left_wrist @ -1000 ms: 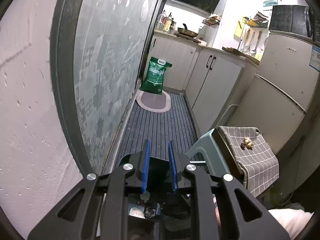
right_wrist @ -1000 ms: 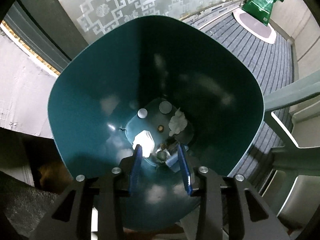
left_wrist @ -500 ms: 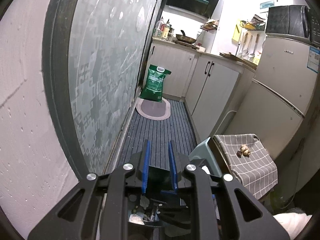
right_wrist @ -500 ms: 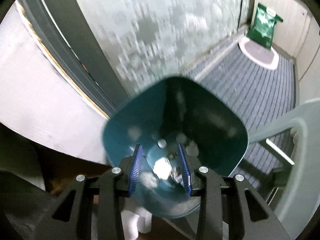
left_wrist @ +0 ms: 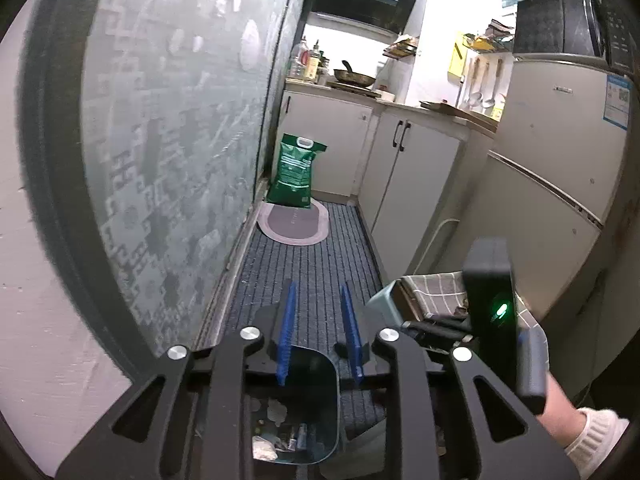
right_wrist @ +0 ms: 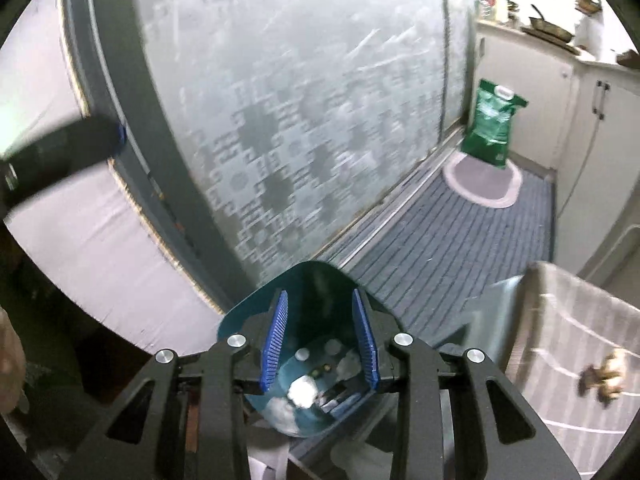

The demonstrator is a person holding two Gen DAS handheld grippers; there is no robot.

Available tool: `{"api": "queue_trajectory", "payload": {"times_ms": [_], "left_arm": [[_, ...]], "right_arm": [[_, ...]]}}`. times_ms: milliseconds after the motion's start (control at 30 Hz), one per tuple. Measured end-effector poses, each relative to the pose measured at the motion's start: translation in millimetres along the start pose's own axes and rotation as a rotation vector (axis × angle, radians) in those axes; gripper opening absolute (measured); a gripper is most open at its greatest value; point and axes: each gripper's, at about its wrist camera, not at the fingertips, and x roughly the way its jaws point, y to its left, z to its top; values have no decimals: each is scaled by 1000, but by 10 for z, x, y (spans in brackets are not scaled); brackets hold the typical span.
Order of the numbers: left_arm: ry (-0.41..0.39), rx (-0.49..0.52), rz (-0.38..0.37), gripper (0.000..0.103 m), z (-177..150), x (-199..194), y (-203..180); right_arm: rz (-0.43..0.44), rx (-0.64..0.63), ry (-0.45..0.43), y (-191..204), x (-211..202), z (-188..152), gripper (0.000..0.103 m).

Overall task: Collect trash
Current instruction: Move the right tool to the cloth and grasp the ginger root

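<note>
A teal trash bin [right_wrist: 320, 280] stands on the floor by the frosted glass door, with white crumpled paper [right_wrist: 302, 394] and small scraps at its bottom. It also shows in the left wrist view [left_wrist: 320, 400], below the fingers. My right gripper [right_wrist: 319, 338] is open and empty, raised above the bin. My left gripper [left_wrist: 318, 330] is open and empty, above the bin too. A small brownish piece of trash [right_wrist: 604, 374] lies on the checked cloth [right_wrist: 560, 360] over a stool at the right. The right gripper's body [left_wrist: 490, 312] shows in the left wrist view.
A frosted glass door [left_wrist: 168, 140] runs along the left. A striped floor mat [left_wrist: 304, 272] leads to a green bag [left_wrist: 296, 172] and an oval rug [left_wrist: 294, 226]. White cabinets [left_wrist: 408, 168] and a fridge [left_wrist: 560, 160] line the right.
Both grippers have risen away from the bin, which now looks smaller and lower. The right gripper has tilted up and now sees the cloth-covered stool with the brownish piece.
</note>
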Motion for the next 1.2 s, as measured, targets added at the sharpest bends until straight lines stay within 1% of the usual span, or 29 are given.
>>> {"api": "queue_trajectory", "payload": {"times_ms": [67, 100, 333, 400, 467, 533, 633, 767, 900, 933, 1033, 1200], "left_arm": [[7, 10, -4, 32, 1, 59, -90], [10, 13, -4, 33, -6, 85, -129], [56, 44, -16, 38, -54, 349, -400], [67, 56, -17, 43, -78, 424, -496], [81, 66, -22, 45, -93, 507, -593], [91, 77, -30, 46, -112, 571, -687], [109, 94, -40, 47, -139, 661, -808], [140, 116, -59, 49, -200, 804, -983], [173, 130, -81, 51, -246, 924, -1132], [179, 134, -86, 53, -256, 948, -1163], [198, 149, -98, 53, -293, 1025, -1265], [223, 158, -118, 53, -336, 1134, -1390]], "right_arm": [[-10, 24, -17, -148, -100, 3, 34], [-20, 36, -26, -238, -158, 3, 34], [-75, 112, -87, -784, -507, -28, 34], [-89, 128, -94, -899, -562, -52, 34], [-115, 134, -97, -1025, -631, -79, 36], [-130, 150, -103, -1157, -703, -109, 42], [-161, 158, -104, -1328, -774, -156, 47], [-191, 189, -103, -1566, -847, -231, 51], [-221, 210, -87, -1769, -903, -335, 52], [-230, 213, -78, -1815, -902, -357, 52], [-252, 222, -45, -1947, -863, -448, 52], [-265, 217, -2, -2032, -789, -576, 52]]}}
